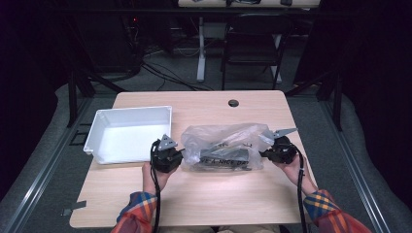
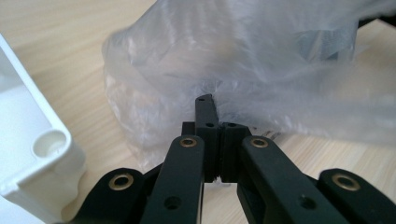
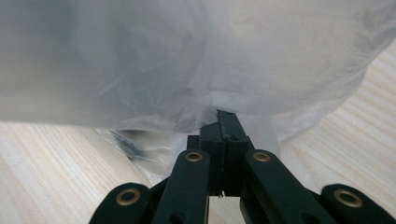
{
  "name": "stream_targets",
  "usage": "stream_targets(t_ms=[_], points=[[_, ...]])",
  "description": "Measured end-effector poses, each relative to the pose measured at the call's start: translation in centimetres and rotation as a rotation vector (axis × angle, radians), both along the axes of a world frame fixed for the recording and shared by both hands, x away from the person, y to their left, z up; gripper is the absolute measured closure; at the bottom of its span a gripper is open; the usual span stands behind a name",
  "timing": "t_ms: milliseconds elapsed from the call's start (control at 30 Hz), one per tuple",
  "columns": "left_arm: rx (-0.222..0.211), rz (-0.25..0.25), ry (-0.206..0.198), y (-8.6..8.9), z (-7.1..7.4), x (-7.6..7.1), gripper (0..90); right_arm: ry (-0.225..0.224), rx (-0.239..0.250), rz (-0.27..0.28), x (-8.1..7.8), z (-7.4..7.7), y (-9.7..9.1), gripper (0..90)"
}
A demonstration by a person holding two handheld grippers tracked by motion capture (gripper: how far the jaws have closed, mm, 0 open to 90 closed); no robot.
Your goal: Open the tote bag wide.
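translucent plastic bag (image 1: pixel 221 145) blurs dark contents; both grippers pinch film.

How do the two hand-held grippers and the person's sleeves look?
Both the left gripper and the right gripper are black, with brass-coloured rivets on the linkages, a grey three-cornered plate on top and a black trailing cable. The sleeves are plaid: orange, red, blue and yellow.

One clear plastic bag (image 1: pixel 221 145), mid table, dark parts inside, number unclear. One white bin (image 1: pixel 99 127), near left edge. Two grippers: left (image 1: pixel 180 156), right (image 1: pixel 263 154). One dark hole (image 1: pixel 233 103), near far edge.
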State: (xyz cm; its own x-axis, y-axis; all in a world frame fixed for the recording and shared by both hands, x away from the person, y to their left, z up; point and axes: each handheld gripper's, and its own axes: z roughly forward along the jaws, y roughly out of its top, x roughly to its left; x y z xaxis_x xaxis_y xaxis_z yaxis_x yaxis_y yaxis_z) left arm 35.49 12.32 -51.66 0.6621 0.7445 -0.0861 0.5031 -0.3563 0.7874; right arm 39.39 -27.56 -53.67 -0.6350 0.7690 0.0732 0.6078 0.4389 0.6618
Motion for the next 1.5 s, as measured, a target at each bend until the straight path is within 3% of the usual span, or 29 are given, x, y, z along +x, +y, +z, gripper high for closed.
stream_targets(t_ms=[100, 233, 267, 300, 333, 467, 500, 533, 567, 633, 767, 800, 833, 867, 1000, 1200, 1333, 1400, 1500], points=[[0.026, -0.006, 0.037, 0.3, -0.7, 0.5, 89.6, 0.015, -0.036, 0.013, 0.1, -0.3, -0.2, 90.0], [0.05, -0.01, 0.088, 0.5, -1.7, 1.1, 89.7, 0.029, -0.047, 0.003, 0.2, -0.7, -0.4, 90.0], [0.058, -0.006, 0.093, 0.5, -1.9, 1.1, 89.6, 0.011, -0.031, -0.007, 0.3, -1.0, -0.2, 90.0], [0.076, -0.012, 0.1, 0.5, -2.0, 1.2, 89.6, 0.042, -0.104, 0.037, 0.3, -0.7, -0.7, 90.0], [0.079, -0.01, 0.109, 0.5, -2.1, 1.3, 89.7, 0.051, -0.103, 0.04, 0.3, -0.8, -0.6, 90.0], [0.095, 0.003, 0.135, 0.4, -2.6, 1.4, 89.7, 0.045, -0.128, 0.026, 0.4, -1.1, -0.8, 90.0], [0.104, 0.003, 0.143, 0.4, -2.8, 1.4, 89.7, 0.024, -0.115, 0.0, 0.3, -1.3, -0.7, 90.0], [0.113, -0.002, 0.153, 0.4, -2.9, 1.4, 89.7, 0.03, -0.152, 0.016, 0.3, -1.1, -0.9, 90.0], [0.114, -0.008, 0.167, 0.4, -3.0, 1.4, 89.7, 0.034, -0.155, 0.017, 0.3, -1.1, -1.0, 90.0], [0.136, -0.025, 0.187, 0.3, -3.1, 1.5, 89.7, 0.01, -0.126, -0.016, 0.2, -1.3, -0.9, 90.0], [0.15, -0.036, 0.203, 0.1, -3.3, 1.4, 89.6, 0.018, -0.14, -0.01, 0.0, -1.2, -1.2, 90.0], [0.151, -0.037, 0.205, 0.1, -3.4, 1.4, 89.5, 0.039, -0.177, 0.025, 0.0, -0.9, -1.4, 90.0], [0.153, -0.039, 0.204, 0.1, -3.4, 1.4, 89.5, 0.021, -0.133, -0.009, -0.1, -1.2, -1.3, 90.0], [0.154, -0.041, 0.205, 0.1, -3.4, 1.4, 89.4, 0.05, -0.172, 0.032, 0.0, -0.8, -1.8, 90.0], [0.153, -0.036, 0.205, 0.3, -3.4, 1.5, 89.0, 0.054, -0.15, 0.018, -0.2, -0.2, -2.4, 87.8], [0.152, -0.026, 0.202, 0.5, -3.4, 1.4, 88.5, 0.082, -0.088, 0.046, -1.0, 1.4, -3.9, 69.3], [0.16, -0.029, 0.203, 0.5, -3.4, 1.4, 87.9, 0.056, -0.025, 0.049, -1.5, 2.8, -5.2, 53.8], [0.164, -0.03, 0.206, 0.5, -3.5, 1.5, 87.2, 0.043, 0.011, 0.085, -1.8, 3.4, -5.1, 47.9], [0.169, -0.032, 0.213, 0.4, -3.5, 1.5, 84.6, 0.042, 0.016, 0.137, -2.4, 3.7, -3.5, 45.5]])
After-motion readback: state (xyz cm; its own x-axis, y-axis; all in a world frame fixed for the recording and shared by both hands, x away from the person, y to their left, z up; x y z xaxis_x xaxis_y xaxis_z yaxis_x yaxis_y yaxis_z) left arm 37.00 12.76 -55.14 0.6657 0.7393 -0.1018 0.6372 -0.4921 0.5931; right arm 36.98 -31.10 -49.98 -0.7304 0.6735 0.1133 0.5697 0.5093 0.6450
